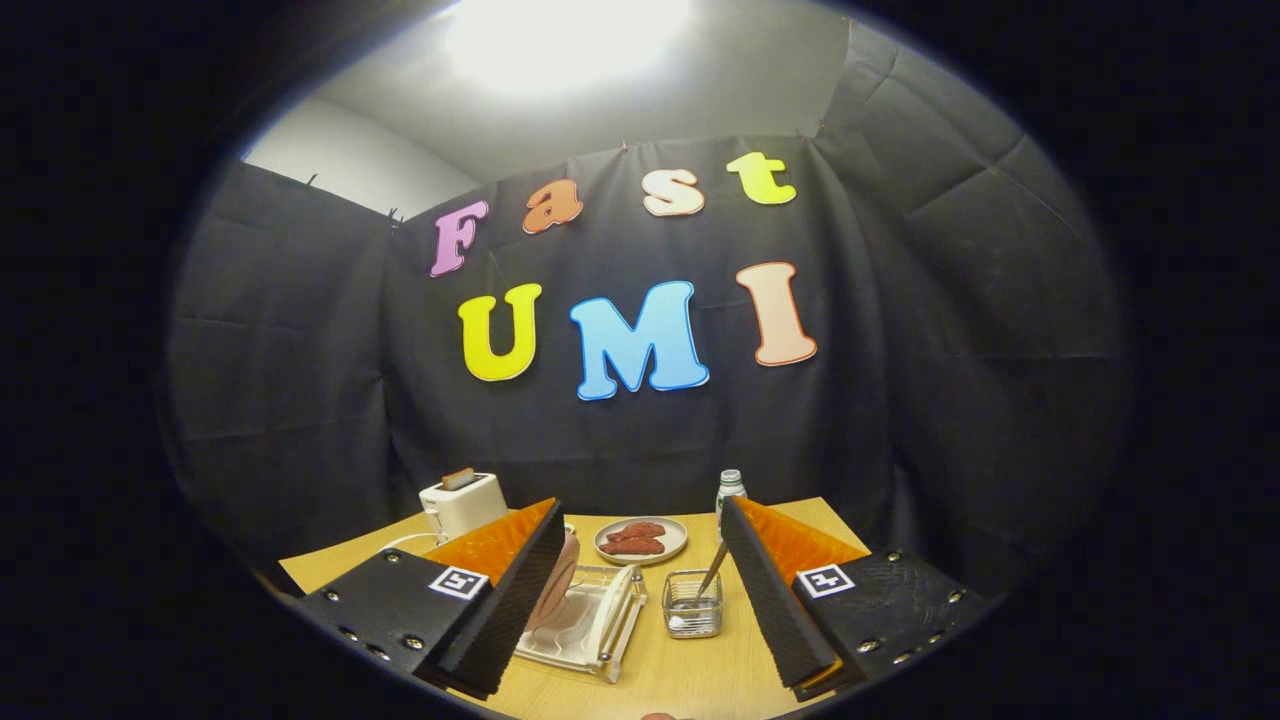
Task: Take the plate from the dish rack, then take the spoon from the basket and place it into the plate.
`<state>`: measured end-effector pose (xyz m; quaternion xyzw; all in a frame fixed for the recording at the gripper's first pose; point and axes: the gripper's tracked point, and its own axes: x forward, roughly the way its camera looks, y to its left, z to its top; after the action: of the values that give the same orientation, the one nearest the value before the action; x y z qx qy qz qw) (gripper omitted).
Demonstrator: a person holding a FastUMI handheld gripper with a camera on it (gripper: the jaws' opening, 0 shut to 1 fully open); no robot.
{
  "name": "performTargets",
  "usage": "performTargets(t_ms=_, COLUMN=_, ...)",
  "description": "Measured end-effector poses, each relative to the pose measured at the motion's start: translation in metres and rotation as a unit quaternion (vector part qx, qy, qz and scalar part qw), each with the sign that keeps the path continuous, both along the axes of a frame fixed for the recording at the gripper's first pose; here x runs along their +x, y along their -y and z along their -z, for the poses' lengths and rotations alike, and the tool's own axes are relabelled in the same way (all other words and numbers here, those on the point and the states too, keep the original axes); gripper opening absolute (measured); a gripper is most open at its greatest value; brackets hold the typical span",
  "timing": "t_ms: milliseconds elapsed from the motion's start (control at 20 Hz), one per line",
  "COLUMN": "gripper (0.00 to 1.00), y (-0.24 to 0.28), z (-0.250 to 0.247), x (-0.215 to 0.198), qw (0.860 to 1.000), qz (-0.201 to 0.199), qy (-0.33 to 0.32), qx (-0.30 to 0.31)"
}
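Step one pending: fingers [640,590] wide apart, empty, above counter [690,670]; plate [556,585], probably upright in dish rack [590,625], needs approach.

A round pinkish plate [560,585] is standing on edge in a white slotted plastic dish rack [590,625], its left part hiding behind the left finger. The rack is lying on the wooden table between the two fingers. Just right of the rack, a small clear square basket [692,606] is holding a metal spoon [712,570], which is leaning handle-up toward the right finger.
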<state>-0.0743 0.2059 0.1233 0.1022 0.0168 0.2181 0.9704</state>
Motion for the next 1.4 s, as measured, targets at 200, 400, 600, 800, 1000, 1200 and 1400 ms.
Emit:
performTargets(t_ms=200, gripper=0.97, y=-0.040, z=-0.007, x=0.019, qw=0.999, qz=-0.037, qy=-0.025, qx=0.004)
performTargets(t_ms=400, gripper=0.97, y=-0.083, z=0.009, x=0.041, qw=0.993, qz=-0.086, qy=-0.081, qx=-0.006)
performTargets(t_ms=600, gripper=0.97, y=-0.115, z=0.032, x=0.066, qw=0.985, qz=-0.110, qy=-0.122, qx=-0.052)
performTargets(t_ms=800, gripper=0.97, y=-0.147, z=0.063, x=0.087, qw=0.970, qz=-0.133, qy=-0.183, qx=-0.089)
performTargets(t_ms=1000, gripper=0.97, y=-0.174, z=0.095, x=0.097, qw=0.947, qz=-0.155, qy=-0.244, qx=-0.143)
performTargets(t_ms=1200, gripper=0.97, y=-0.191, z=0.127, x=0.102, qw=0.923, qz=-0.164, qy=-0.298, qx=-0.181)
performTargets(t_ms=1400, gripper=0.97, y=-0.201, z=0.159, x=0.105, qw=0.898, qz=-0.164, qy=-0.355, qx=-0.204)
